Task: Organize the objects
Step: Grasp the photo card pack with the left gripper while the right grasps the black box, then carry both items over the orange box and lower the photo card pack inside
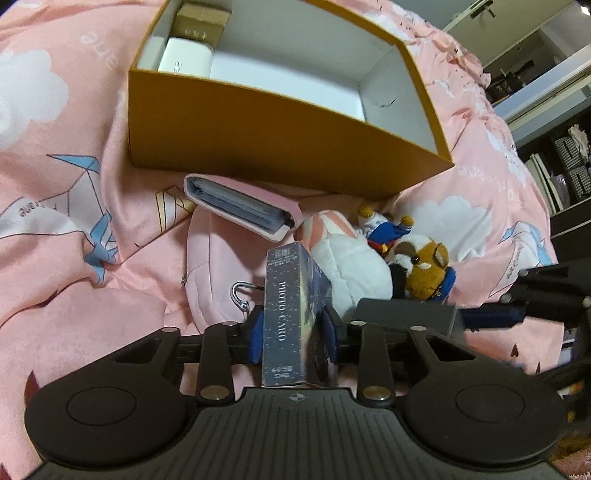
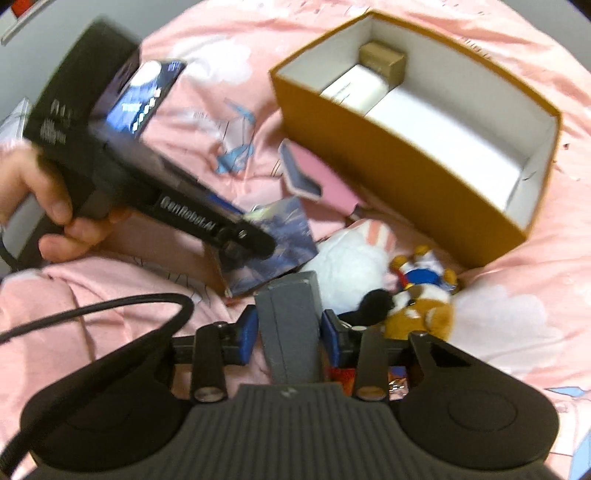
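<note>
Left wrist view: the left tool (image 1: pixel 293 325) is clamped on a dark card box (image 1: pixel 291 317) printed "PHOTO CARD", blue pads (image 1: pixel 256 332) pressed against both its sides, the box standing upright between them. Straight ahead of this tool, a pink card binder (image 1: pixel 243 210) lies on the pink bedspread (image 1: pixel 66 155), and beyond it sits the big orange box (image 1: pixel 258 144), open on top. Two smaller boxes, one white (image 1: pixel 186 59) and one brown (image 1: pixel 201 20), sit in its far left corner. Just right of the tool's tip, a white plush (image 1: pixel 351 269) and a brown bear (image 1: pixel 424 266) lie touching each other.

Right wrist view, and it's blurry: the right tool (image 2: pixel 288 332) has a grey box (image 2: pixel 290 325) between its blue pads. The right pad looks to be on it; a thin gap shows at the left one, so I cannot tell whether the grip is firm. Up to its left, a hand (image 2: pixel 48 199) grips the handle of the other tool, whose tip sits over the dark card box. Ahead to the right, plush and bear lie close by, the orange box beyond them.
</note>
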Tool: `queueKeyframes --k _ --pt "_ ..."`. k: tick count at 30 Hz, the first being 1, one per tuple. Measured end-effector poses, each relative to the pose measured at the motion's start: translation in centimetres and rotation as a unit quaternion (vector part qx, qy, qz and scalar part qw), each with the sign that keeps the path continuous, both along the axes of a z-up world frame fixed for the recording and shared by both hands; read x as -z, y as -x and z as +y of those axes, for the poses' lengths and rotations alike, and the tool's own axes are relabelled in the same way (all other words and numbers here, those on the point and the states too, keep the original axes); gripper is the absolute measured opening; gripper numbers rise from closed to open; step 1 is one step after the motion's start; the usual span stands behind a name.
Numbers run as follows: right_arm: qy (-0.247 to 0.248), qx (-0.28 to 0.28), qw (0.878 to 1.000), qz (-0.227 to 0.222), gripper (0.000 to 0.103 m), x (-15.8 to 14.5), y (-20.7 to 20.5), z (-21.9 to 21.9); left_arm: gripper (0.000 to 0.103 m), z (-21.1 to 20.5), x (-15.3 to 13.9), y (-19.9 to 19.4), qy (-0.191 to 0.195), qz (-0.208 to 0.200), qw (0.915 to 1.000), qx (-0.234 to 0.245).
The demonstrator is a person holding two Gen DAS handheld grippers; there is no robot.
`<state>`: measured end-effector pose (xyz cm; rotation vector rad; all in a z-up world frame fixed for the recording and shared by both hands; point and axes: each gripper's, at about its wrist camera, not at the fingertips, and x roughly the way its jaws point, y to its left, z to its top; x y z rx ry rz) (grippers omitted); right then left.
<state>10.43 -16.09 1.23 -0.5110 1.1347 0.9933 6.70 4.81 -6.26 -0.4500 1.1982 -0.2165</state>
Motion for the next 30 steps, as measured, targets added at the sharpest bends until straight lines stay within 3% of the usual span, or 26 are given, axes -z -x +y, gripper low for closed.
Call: queueKeyframes --k 3,7,17,25,30 --pt "-0.018 0.014 1.0 -0.021 0.037 -1.6 -0.3 -0.9 0.026 -0.6 -1.6 0.7 -0.006 -0.029 0.9995 0.013" --pt "-0.032 0.02 0.998 -0.05 0.037 -3.1 -0.8 -1.1 0.025 -0.7 -3.8 1.4 -0.018 -0.069 0.9973 0.016" --pt "-0.053 0.008 0.989 -0.14 0.037 -5.6 -1.7 -0.3 0.025 0.7 -8.9 0.6 0.008 -0.152 0.9883 -0.015" --pt "-0.056 -0.018 0.968 -0.245 0.037 -8.4 -4.1 1.4 0.025 1.1 -11.8 -3.6 0.015 -0.22 0.9742 -0.049" --pt "-0.025 -0.022 0.954 -0.298 0.037 -7.2 -7.2 3.0 0.025 1.2 -10.3 -8.0 0.022 -0.21 0.9757 -0.06"
